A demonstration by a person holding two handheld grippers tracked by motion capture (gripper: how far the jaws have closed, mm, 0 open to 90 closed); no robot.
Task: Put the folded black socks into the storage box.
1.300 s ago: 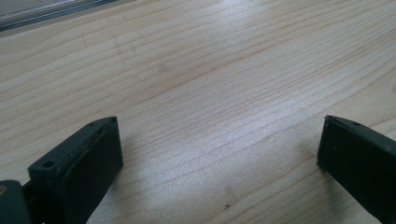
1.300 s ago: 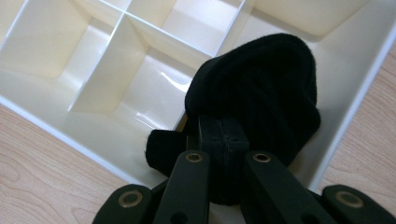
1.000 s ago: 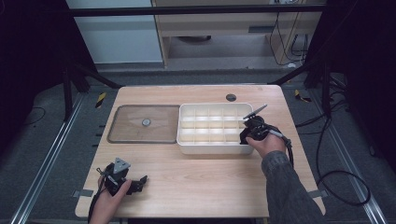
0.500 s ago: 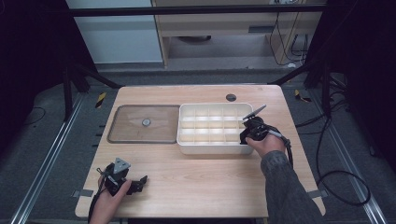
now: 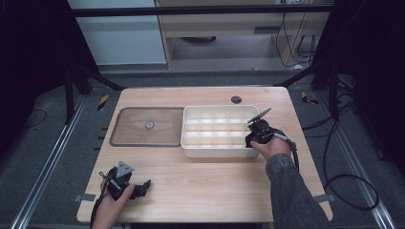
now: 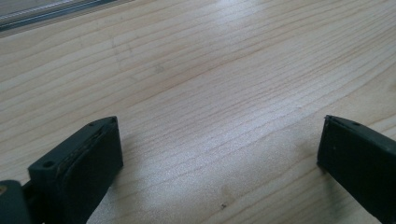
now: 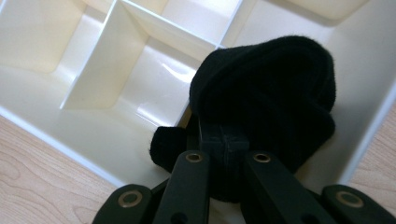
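Observation:
My right gripper [image 7: 223,140] is shut on a black knitted cloth bundle [image 7: 271,88], which hangs in the near right corner compartment of a white divided box [image 7: 107,140]. In the high view the right gripper [image 5: 253,137] sits at the right end of the white box [image 5: 215,151]. Down at the table's front left, my left gripper [image 5: 142,185] lies low on the wood. In its own view the left gripper [image 6: 219,140] is open, with bare table between its jaws.
A flat brownish tray or lid [image 5: 125,142] with a small round knob [image 5: 149,125] lies left of the box. A dark round hole [image 5: 236,99] sits in the table behind the box. A cable [image 5: 334,181] trails off the right edge.

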